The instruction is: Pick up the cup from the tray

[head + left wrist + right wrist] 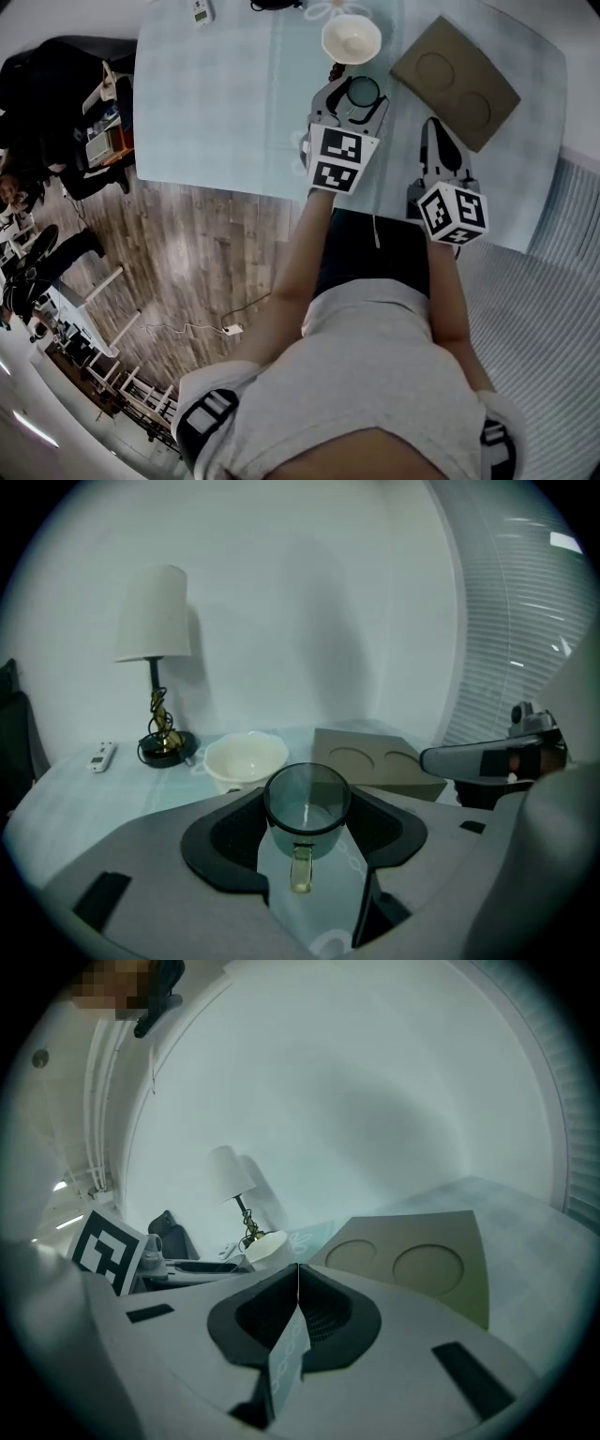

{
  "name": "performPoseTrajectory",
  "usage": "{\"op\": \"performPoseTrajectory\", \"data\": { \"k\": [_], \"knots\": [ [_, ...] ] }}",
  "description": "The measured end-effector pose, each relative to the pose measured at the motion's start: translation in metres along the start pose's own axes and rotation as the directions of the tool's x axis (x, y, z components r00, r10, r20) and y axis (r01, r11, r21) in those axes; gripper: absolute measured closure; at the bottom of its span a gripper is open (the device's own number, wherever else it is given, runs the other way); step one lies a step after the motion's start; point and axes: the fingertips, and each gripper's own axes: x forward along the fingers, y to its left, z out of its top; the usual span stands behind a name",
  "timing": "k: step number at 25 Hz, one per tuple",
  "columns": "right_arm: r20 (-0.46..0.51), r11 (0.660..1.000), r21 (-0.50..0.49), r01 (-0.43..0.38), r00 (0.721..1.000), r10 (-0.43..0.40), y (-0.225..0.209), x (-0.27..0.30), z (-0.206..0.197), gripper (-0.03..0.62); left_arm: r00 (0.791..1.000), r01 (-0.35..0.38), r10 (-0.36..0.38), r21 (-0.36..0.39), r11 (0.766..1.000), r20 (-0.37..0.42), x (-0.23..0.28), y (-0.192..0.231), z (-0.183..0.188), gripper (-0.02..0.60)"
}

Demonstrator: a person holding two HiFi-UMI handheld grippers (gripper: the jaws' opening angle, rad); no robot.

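Observation:
A clear glass cup (307,799) with a small handle sits between the jaws of my left gripper (306,829), which is shut on it. In the head view the cup (363,90) and left gripper (359,103) are over the pale blue tablecloth, left of the brown cardboard tray (455,82) and just below a white bowl (352,38). Both round recesses of the tray (412,1265) are empty. My right gripper (434,129) hovers by the tray's near edge, its jaws pressed together with nothing between them (298,1286).
A white-shaded lamp (155,658) and a remote (101,755) stand at the back left of the table, the bowl (244,757) close ahead of the cup. The table's front edge (234,187) runs near the person's body; wooden floor lies to the left.

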Motion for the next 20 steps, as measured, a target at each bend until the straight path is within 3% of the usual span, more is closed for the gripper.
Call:
{"op": "performPoseTrajectory", "data": {
  "k": [8,20],
  "knots": [
    [-0.057,0.997,-0.034,-0.068,0.996,0.066,0.032,0.011,-0.021,0.586,0.997,-0.041,0.036,-0.072,0.997,-0.069,-0.011,0.013,-0.053,0.31],
    [-0.081,0.997,-0.043,-0.067,0.995,0.063,0.034,0.011,-0.03,0.586,0.989,-0.105,0.1,-0.048,0.993,-0.108,0.005,0.017,-0.079,0.31]
  ]
}}
